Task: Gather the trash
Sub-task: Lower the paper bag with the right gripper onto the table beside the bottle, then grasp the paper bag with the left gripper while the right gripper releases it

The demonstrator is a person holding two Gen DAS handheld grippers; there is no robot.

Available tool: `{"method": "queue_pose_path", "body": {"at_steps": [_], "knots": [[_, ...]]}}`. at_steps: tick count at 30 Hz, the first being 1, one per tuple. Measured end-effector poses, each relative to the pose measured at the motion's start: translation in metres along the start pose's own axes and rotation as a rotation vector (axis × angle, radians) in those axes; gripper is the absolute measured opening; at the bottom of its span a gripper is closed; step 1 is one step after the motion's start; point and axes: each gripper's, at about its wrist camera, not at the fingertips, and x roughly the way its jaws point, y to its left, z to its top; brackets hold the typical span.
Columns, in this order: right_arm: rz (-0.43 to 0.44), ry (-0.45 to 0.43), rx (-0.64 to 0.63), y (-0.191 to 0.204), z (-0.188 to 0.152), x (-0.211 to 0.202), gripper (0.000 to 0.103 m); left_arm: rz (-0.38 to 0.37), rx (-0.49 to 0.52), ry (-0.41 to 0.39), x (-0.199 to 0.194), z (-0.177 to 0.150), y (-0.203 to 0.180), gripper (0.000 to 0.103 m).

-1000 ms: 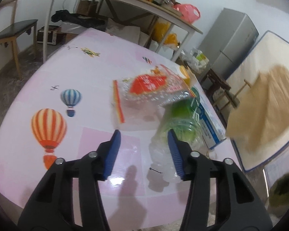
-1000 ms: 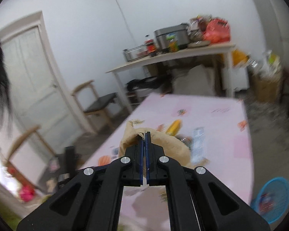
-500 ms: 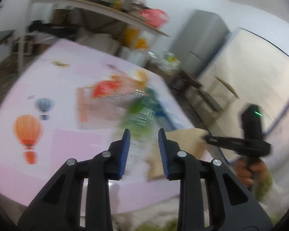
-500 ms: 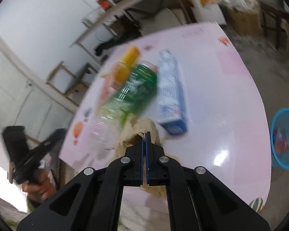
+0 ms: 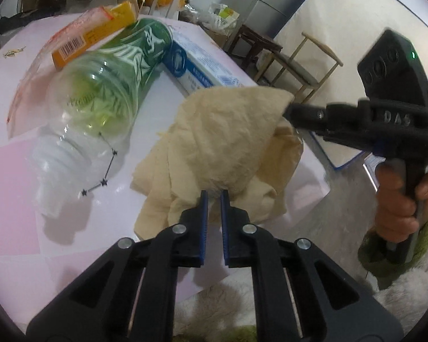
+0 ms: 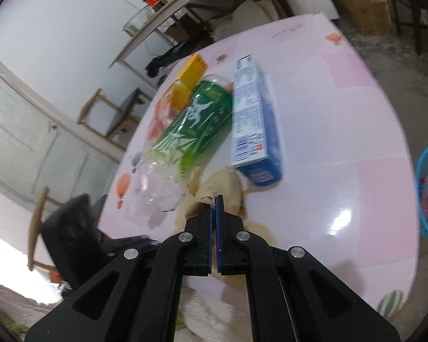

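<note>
**A:** What have you got there at the near edge of the pink table [image 5: 11, 228]?

**B:** A tan paper bag [image 5: 222, 142], soft and heavily creased, slumped into a loose heap with one flap folded up into a point. It looks thin and matte, like worn kraft paper, and part of it hangs over the table's edge toward you.

**A:** And your right gripper [image 6: 214, 199]?

**B:** Its blue pads are pressed together on a fold of that bag. From the left camera you can see its black fingers biting into the raised corner on the right, with your hand [image 5: 396, 202] wrapped round the handle below.

**A:** What about the left gripper [image 5: 213, 195]?

**B:** Its jaws have just been closing. A narrow slit remains between the blue pads, and their tips sit at the bag's near edge. I cannot tell whether paper is really pinched between them or only lies behind.

**A:** What lies round the bag?

**B:** Just to its left, a clear plastic bottle [image 5: 105, 85] with a green label lies on its side, neck toward you, its ribbed top crushed. Beyond the bag sits a blue and white carton [image 5: 199, 68], touching the bottle's side. Farther back there is an orange box [image 5: 94, 34] over a clear wrapper with red print [image 5: 31, 85].
</note>
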Motion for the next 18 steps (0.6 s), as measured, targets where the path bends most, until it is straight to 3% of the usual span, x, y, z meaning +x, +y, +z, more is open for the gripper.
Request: {"method": "queue_pose_path", "body": {"at_steps": [5,11,15,18], "knots": [[0.049,0.113,-0.012,0.004,0.002,0.031,0.003,-0.025,-0.010,-0.009,-0.002,-0.004,0.004,0.007],[0.023,0.265,-0.019,0.002,-0.001,0.071,0.003,-0.035,0.009,-0.018,-0.010,-0.009,0.010,0.010],[0.062,0.306,0.032,-0.001,0.001,0.078,0.003,-0.028,0.029,-0.047,-0.022,-0.013,0.008,0.034],[0.068,0.335,0.067,-0.003,0.003,0.081,0.003,0.026,0.110,-0.066,-0.024,-0.014,-0.004,0.050]]}}
